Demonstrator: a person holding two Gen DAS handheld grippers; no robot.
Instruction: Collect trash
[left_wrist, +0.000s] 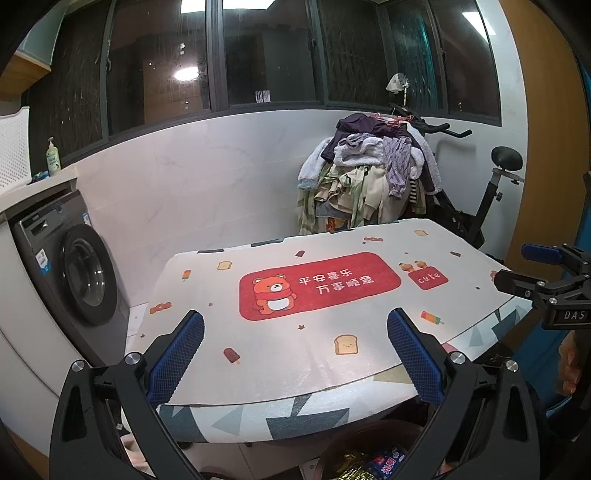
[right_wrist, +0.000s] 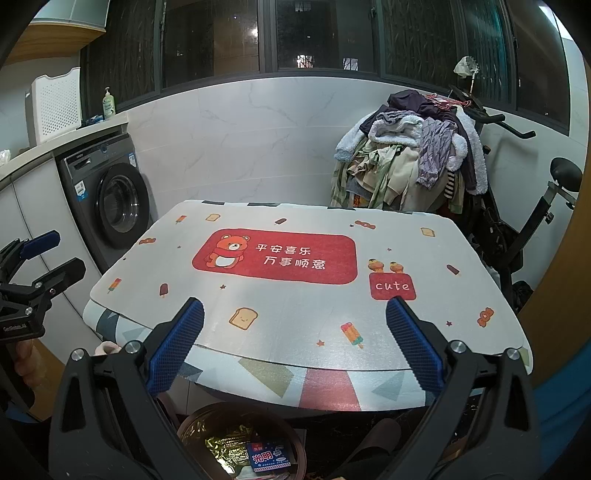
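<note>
A brown round bin (right_wrist: 295, 443) stands on the floor under the table's near edge; it holds a gold crumpled wrapper (right_wrist: 225, 448) and a blue-and-red packet (right_wrist: 267, 458). The bin also shows in the left wrist view (left_wrist: 332, 454), low in the frame. My left gripper (left_wrist: 295, 321) is open and empty above the near edge of the table (left_wrist: 295, 373). My right gripper (right_wrist: 295, 310) is open and empty above the table's near edge (right_wrist: 288, 354). Each gripper shows from the side in the other's view, the right one (left_wrist: 517, 271) and the left one (right_wrist: 55, 254).
The table mat has a red bear panel (right_wrist: 273, 258). A washing machine (right_wrist: 110, 206) stands at the left under a counter with a white basket (right_wrist: 55, 107) and soap bottle (right_wrist: 108, 103). A clothes pile (right_wrist: 410, 162) on an exercise bike (right_wrist: 517, 229) stands behind.
</note>
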